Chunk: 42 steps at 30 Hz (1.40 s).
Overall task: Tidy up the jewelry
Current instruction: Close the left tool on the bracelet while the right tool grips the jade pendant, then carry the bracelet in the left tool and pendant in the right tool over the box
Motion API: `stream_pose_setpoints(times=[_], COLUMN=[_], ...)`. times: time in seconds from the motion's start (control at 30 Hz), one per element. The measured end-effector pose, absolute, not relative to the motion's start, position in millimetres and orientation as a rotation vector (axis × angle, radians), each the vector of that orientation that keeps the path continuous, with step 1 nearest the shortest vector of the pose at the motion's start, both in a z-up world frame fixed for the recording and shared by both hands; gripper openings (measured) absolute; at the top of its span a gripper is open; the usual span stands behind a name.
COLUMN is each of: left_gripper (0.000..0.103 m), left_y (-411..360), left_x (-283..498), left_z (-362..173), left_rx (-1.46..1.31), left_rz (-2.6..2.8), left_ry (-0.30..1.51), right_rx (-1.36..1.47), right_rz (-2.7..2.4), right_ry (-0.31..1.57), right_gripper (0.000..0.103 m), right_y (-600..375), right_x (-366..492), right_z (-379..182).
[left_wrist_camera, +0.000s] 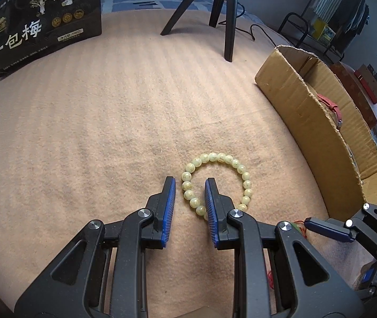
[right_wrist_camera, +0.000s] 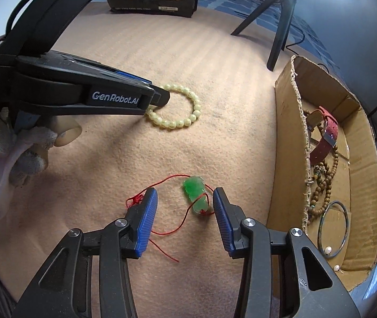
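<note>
Beads of the pale yellow bracelet (left_wrist_camera: pixel 216 182) sit between the left hand-held gripper's (left_wrist_camera: pixel 189 181) parted, non-pinching jaws; the right hand-held gripper (right_wrist_camera: pixel 184 194) spreads around the green pendant (right_wrist_camera: pixel 195 194).

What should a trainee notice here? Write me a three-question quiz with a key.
1. True or false: the green pendant lies inside the cardboard box.
2. What sits between the open fingers of the left hand-held gripper? A) one side of the pale bead bracelet B) a gold chain C) a hair clip
3. Fill in: the pendant between the open fingers of the right hand-held gripper is strung on a ___ cord.

Key: 1 false, it lies on the blanket beside the box; 2 A; 3 red.
</note>
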<state>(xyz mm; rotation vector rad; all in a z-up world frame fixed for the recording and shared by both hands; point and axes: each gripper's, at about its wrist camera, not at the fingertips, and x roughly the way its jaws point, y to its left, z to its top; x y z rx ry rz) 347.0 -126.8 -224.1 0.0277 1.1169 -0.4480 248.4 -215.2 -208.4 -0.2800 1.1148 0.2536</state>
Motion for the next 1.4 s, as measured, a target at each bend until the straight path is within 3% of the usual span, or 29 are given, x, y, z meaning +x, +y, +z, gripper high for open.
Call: stream_pose_setpoints(times=[0.37,0.43,0.5,0.53,1.4], left_gripper=[0.019,0.014,0.009,0.008,0.005], left_y=[-137.4,-136.7,-134.4,-133.7,-100.5], left_x=[349.0,348.6,348.6,349.4,302.1], left_z=[-227.9,-228.2,-228.7,-228.8,-181.6], left_rx=[0.106,0.112,0.104,0.1,-0.034], left_rz=[-0.425,-0.415,-0.416,-0.417,-0.469], left_ry=[1.111,1.1,1.092,1.092,1.02], right_rx=[-0.284,-0.252,-0.228,-0.219,-0.075], right_rz=[0.266,0.273,0.281,0.285,0.303], right_ry=[1.152,1.162,1.169,1.171,1.053], right_gripper=[0.036,0.03,0.015,0.013,0.012], right_y=[-209.8,-213.0,-215.5,-216.4,-241.3], right_x=[258.8,260.6,260.0,260.1,231.8], right_z=[-215.1,-215.4,-216.4,-216.6,-180.0])
